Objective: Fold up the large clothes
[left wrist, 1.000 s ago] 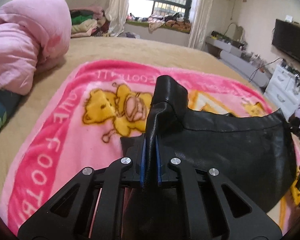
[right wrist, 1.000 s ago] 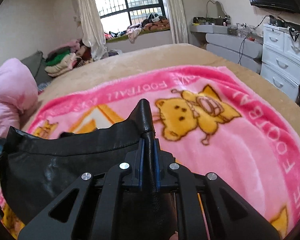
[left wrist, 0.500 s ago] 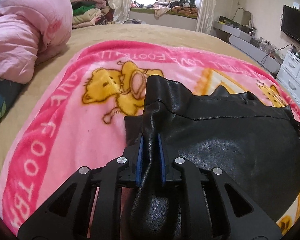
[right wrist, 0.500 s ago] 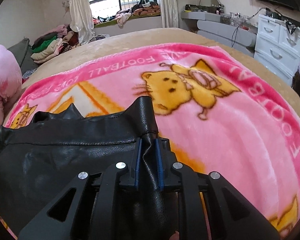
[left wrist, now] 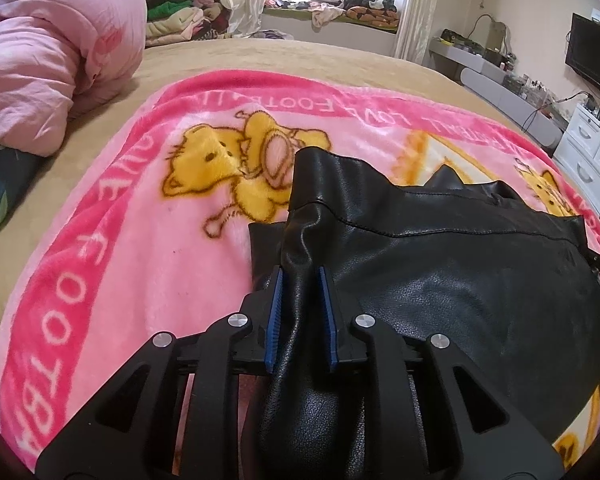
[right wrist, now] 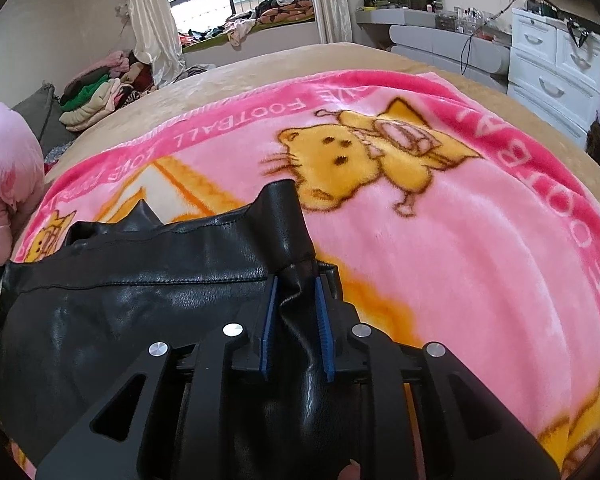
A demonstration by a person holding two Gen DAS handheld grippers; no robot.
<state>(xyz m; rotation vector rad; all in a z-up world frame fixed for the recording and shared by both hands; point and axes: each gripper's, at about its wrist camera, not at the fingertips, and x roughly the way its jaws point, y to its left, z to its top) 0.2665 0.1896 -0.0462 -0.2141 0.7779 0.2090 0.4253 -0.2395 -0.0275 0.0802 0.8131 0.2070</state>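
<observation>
Fingers, left gripper (left wrist: pixel 300 312): blue pads parting, a pinched ridge of the black leather garment (left wrist: pixel 460 280) between them; on the right pad a gap shows, and whether the left pad presses I cannot tell.
Fingers, right gripper (right wrist: pixel 296 320): likewise parting, a crumpled fold of the same garment between the pads, with slack visible on both sides.
Garment, place: laid on the pink cartoon blanket (left wrist: pixel 120 260) spread over the bed (left wrist: pixel 300 56); it occupies the near middle of the blanket, spanning from one gripper to the other.
Garment, look: black, glossy, grained like leather or imitation leather; a stitched seam runs across its far portion; a pointed flap stands up at the far edge. Appears doubled over, the upper layer resting on a lower one that shows at the left corner.
Garment, handling: judged stiff and heavy; it holds its creases and stands in ridges where pinched.
Step in hand: release after laying a fold down, judged from both pairs of fingers loosening with the cloth resting on the blanket.
Next move calls for: full opening, then withdrawal toward the near side without dragging the top layer; afterwards a fresh grip for a further fold.
Surroundings: pink quilt (left wrist: pixel 52 56) at far left of the bed, well apart from the garment.
</observation>
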